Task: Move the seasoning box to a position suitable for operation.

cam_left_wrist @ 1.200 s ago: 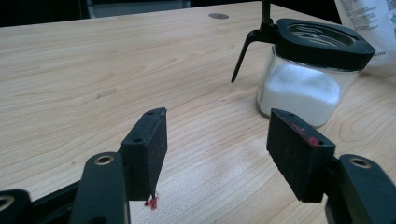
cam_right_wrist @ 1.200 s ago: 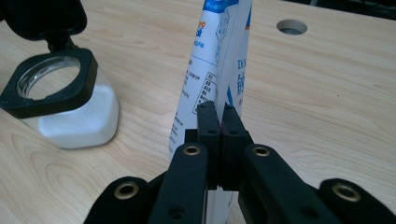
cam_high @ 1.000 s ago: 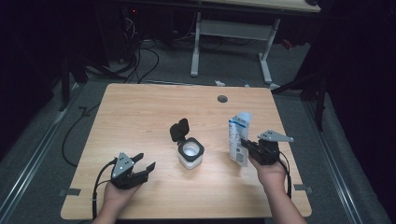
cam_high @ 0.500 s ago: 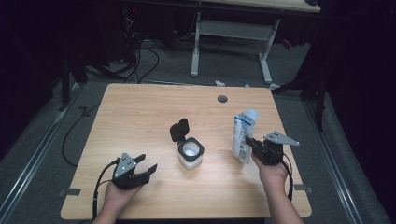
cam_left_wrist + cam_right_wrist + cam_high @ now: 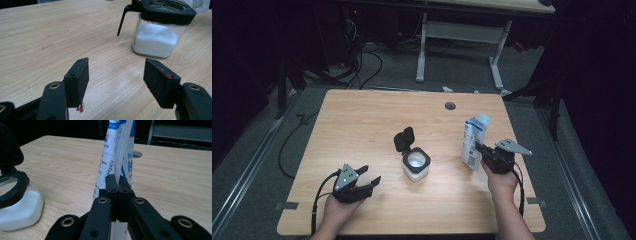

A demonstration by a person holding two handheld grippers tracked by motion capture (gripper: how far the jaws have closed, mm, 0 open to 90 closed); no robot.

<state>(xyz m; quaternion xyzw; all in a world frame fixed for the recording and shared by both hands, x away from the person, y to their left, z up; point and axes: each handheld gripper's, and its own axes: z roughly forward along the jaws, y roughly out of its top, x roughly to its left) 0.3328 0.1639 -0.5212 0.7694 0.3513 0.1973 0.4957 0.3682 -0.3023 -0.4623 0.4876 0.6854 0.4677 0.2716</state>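
Hiding pinched pouch (image 5: 117, 152) edge: right gripper (image 5: 117, 182) jaws.

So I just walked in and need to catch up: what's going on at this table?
A person works with a hand-held gripper in each hand. The right hand-held gripper is shut on the edge of an upright white-and-blue bag. The left hand-held gripper rests open near a glass jar of white powder, whose black lid is flipped up.

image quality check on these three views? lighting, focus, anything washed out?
High view: table lit, surroundings near black, slightly soft. Left gripper view: sharp, open left gripper and jar crisp, mild sheen on wood. Right gripper view: right gripper clamped on the bag, its print readable; jar slightly soft at left edge; background dark.
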